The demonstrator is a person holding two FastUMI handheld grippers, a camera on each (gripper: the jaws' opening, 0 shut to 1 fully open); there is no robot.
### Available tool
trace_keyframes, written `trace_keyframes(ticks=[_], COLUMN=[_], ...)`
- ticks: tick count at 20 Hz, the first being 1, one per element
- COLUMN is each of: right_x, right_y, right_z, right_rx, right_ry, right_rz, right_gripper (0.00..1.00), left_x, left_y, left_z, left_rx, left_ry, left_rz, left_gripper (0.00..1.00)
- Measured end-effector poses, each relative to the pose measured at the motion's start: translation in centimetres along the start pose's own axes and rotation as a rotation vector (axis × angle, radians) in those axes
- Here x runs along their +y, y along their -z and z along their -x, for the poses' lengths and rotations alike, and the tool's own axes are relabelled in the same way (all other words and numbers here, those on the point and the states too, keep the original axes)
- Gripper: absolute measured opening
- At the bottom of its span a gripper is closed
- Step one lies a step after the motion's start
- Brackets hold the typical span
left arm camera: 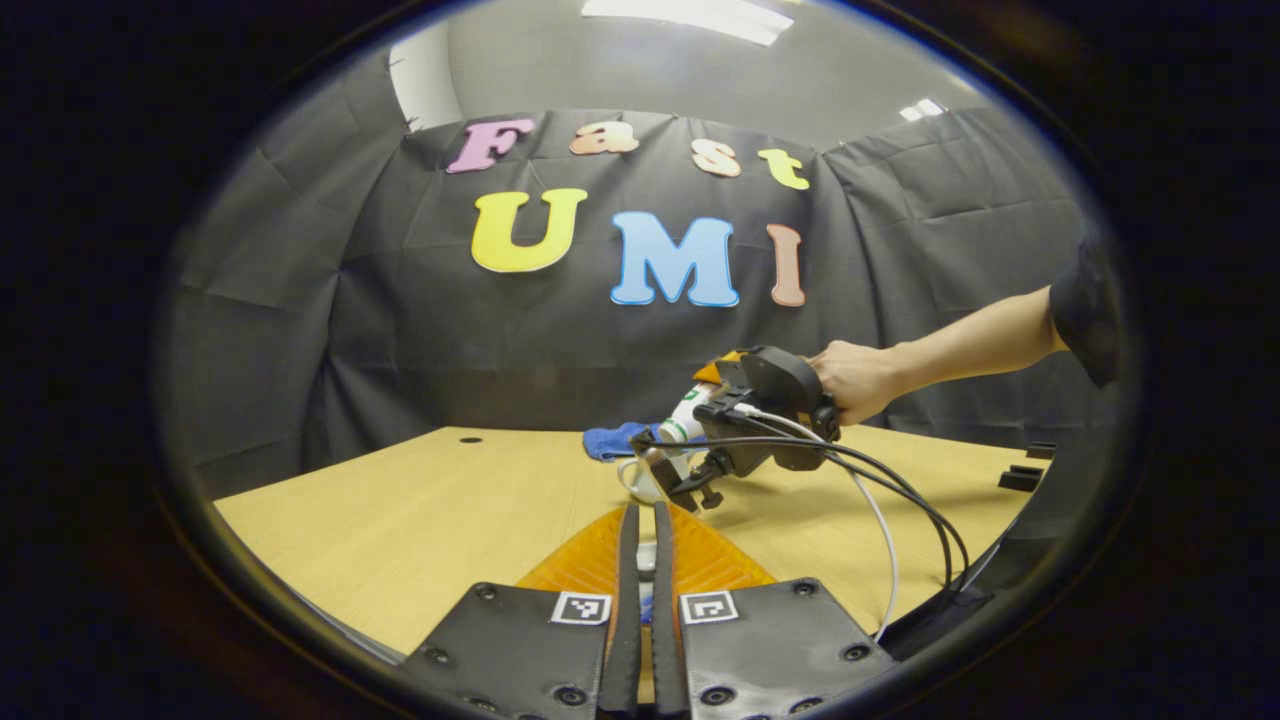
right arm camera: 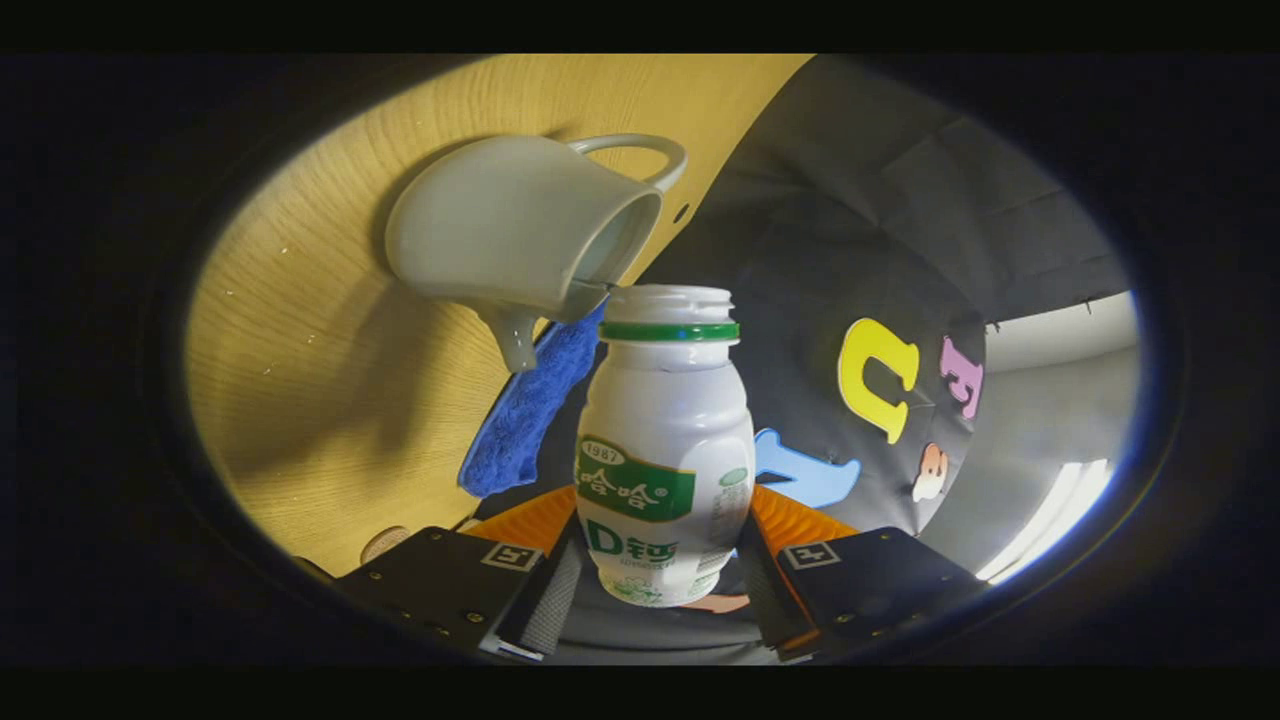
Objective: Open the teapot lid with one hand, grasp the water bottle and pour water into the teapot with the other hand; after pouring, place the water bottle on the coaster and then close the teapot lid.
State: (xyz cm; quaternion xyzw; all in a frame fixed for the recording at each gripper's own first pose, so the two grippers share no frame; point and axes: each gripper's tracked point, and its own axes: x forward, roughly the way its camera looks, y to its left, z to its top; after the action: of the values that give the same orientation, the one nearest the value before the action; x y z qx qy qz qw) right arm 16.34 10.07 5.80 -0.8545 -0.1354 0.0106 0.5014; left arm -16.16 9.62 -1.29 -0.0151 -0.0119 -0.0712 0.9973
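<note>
Wooden counter (left arm camera: 420, 510), pale and light-grained, under black cloth booth walls. Near the far edge, middle: white teapot (right arm camera: 520, 235), lid off, mouth open, handle and spout plain in the right gripper view. Just behind it, a blue cloth (right arm camera: 530, 410) lying flat toward the far edge.

Right gripper (right arm camera: 665, 570): jaws clamped on the lower body of the water bottle (right arm camera: 665, 440), one finger on each side. Bottle white, green ring at the neck, green label, cap off. Tipped over with its mouth close by the teapot's open rim; no stream of water discernible.

From the left gripper view: right gripper (left arm camera: 690, 480) farther off, over the teapot (left arm camera: 640, 480), held by a hand (left arm camera: 850, 380), cables trailing toward the counter's right edge, bottle (left arm camera: 690, 415) slanting down toward the pot.

Left gripper (left arm camera: 645, 545): hovering above the near side of the counter, jaws drawn narrow, almost together, something small and pale between them, too hidden to name.
</note>
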Motion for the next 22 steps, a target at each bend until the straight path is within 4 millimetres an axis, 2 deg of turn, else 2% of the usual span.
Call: trace_keyframes(ticks=[2, 3, 9, 10, 14, 18, 20, 21, 22], right_x=[-0.1, -0.2, 0.0, 0.0, 0.8, 1.7, 2.1, 2.5, 2.9], right_y=[0.0, 0.0, 0.2, 0.2, 0.1, 0.0, 0.1, 0.4, 0.5], right_z=[0.0, -0.1, -0.3, -0.4, -0.2, -0.1, -0.1, 0.1, 0.3], right_rx=[-0.004, -0.005, -0.006, -0.006, -0.007, -0.011, -0.01, -0.001, 0.004], right_ry=[0.012, 0.014, 0.016, 0.014, 0.0, -0.029, -0.048, -0.067, -0.09], right_rz=[0.011, 0.013, 0.005, -0.006, -0.059, -0.149, -0.244, -0.312, -0.39], right_gripper=[0.72, 0.72, 0.72, 0.72, 0.72, 0.72, 0.72, 0.72, 0.72], left_x=[0.0, 0.0, 0.2, 0.3, 0.9, 0.9, 0.9, 0.9, 0.9], left_y=[0.0, 0.2, 0.3, 0.2, 0.2, 0.2, 0.0, 0.1, 0.0], left_z=[0.0, 0.0, 0.0, -0.1, -0.1, -0.5, -1.0, -1.5, -1.9], left_rx=[0.002, 0.005, 0.006, 0.006, 0.004, 0.003, -0.007, -0.011, -0.011], left_ry=[0.0, 0.0, -0.007, -0.01, -0.027, -0.03, -0.026, -0.023, -0.02], left_rz=[-0.001, -0.002, -0.007, -0.004, 0.006, 0.017, 0.036, 0.048, 0.056], left_gripper=[0.14, 0.11, 0.11, 0.15, 0.11, 0.15, 0.15, 0.11, 0.14])
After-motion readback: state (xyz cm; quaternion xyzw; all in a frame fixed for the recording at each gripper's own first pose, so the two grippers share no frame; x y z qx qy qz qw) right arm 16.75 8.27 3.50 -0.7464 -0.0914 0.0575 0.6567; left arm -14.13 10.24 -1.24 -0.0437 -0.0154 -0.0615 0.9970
